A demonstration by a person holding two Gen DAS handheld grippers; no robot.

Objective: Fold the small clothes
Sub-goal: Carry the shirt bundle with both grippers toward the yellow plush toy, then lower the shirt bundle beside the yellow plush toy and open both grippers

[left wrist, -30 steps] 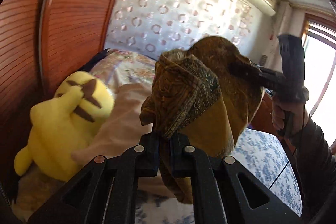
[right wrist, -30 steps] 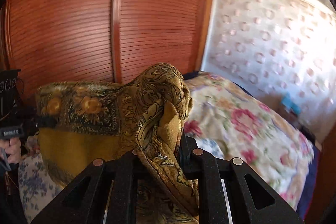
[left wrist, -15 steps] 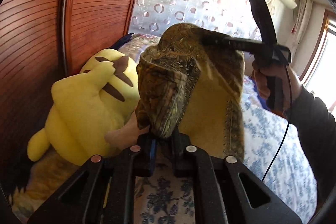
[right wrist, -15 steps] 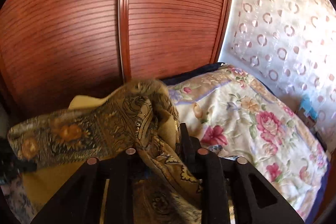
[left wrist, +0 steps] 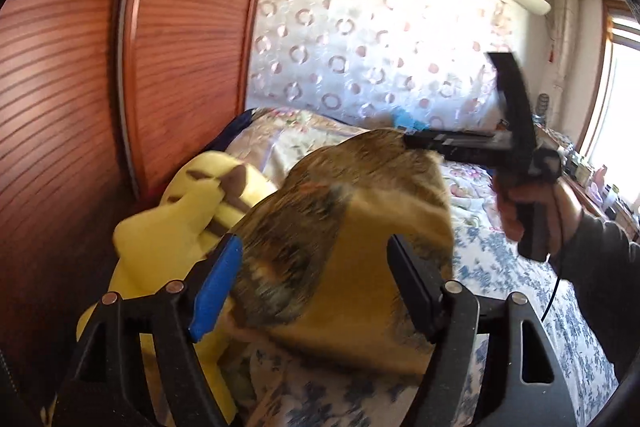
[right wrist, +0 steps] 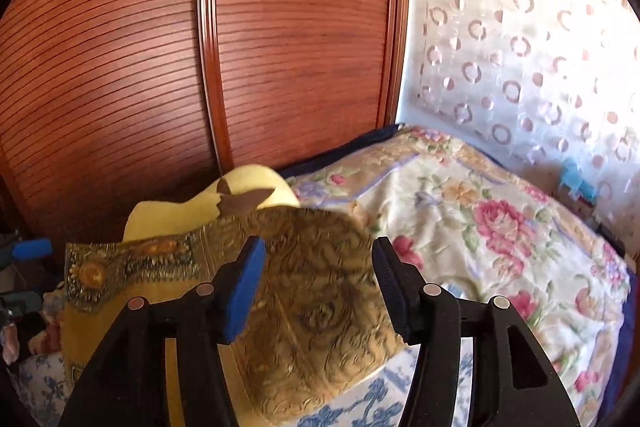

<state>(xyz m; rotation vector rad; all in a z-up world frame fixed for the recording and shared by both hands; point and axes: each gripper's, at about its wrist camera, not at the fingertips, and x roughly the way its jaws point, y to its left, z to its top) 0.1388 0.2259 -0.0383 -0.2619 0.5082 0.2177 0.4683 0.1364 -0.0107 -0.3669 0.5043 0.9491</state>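
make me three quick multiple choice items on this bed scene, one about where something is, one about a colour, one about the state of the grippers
1. Where is the plush toy?
A. against the wooden wardrobe
B. on the floral quilt
C. by the window

2. What colour is the pad on one finger of the left gripper?
A. red
B. blue
C. white

3. How do the jaws of the right gripper stand?
A. shut on the scarf
B. open
C. out of view

Answers:
1 A, the yellow toy sits beside the wardrobe panels.
2 B, a blue pad shows on its fingers.
3 B, the fingers stand wide apart with the cloth loose between them.
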